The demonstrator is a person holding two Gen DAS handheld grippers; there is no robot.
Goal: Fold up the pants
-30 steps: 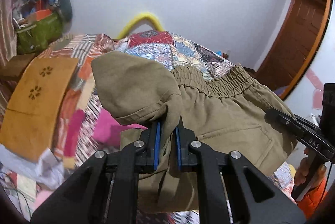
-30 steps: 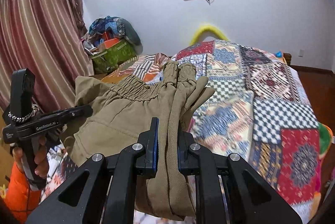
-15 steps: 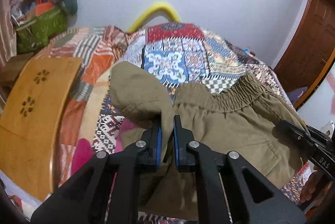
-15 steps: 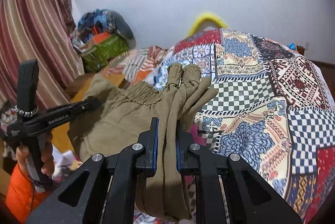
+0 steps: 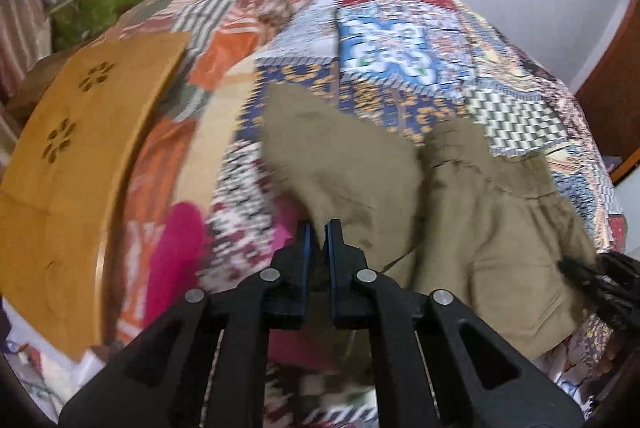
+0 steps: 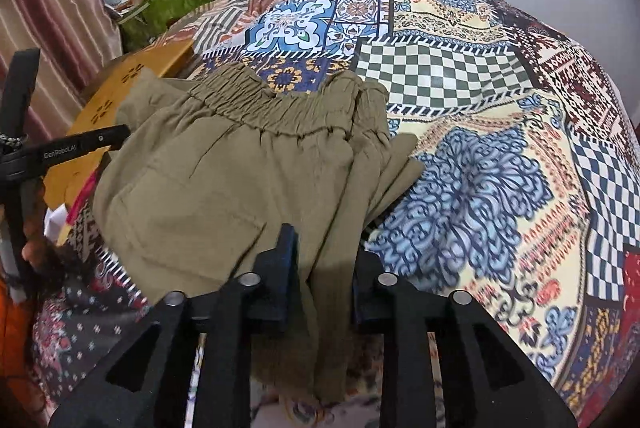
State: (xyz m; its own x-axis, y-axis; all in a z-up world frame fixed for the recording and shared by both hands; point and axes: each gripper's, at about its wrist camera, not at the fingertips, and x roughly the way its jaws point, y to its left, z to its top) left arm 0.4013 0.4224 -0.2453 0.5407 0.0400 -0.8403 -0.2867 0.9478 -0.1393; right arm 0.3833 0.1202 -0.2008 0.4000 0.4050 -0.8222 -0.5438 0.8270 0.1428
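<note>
The olive-khaki pants [image 6: 224, 188] lie folded on the patchwork bed quilt [image 6: 500, 148], elastic waistband toward the far side. They also show in the left wrist view [image 5: 480, 228], blurred. My left gripper [image 5: 318, 228] is shut on a fold of the pants at their left edge. My right gripper [image 6: 320, 248] has its jaws spread apart, with the pants' right edge lying loose between them. The left gripper also shows at the left of the right wrist view [image 6: 100, 140].
A wooden lap table [image 5: 80, 156] lies on the bed's left side. A green bag with piled cloth [image 6: 168, 0] sits in the far left corner by a curtain [image 6: 52, 8]. A wooden door [image 5: 612, 100] is at the right.
Both grippers lowered the pants onto the quilt. The right gripper's jaws opened and let go of the fabric. The left gripper stays shut on it.
</note>
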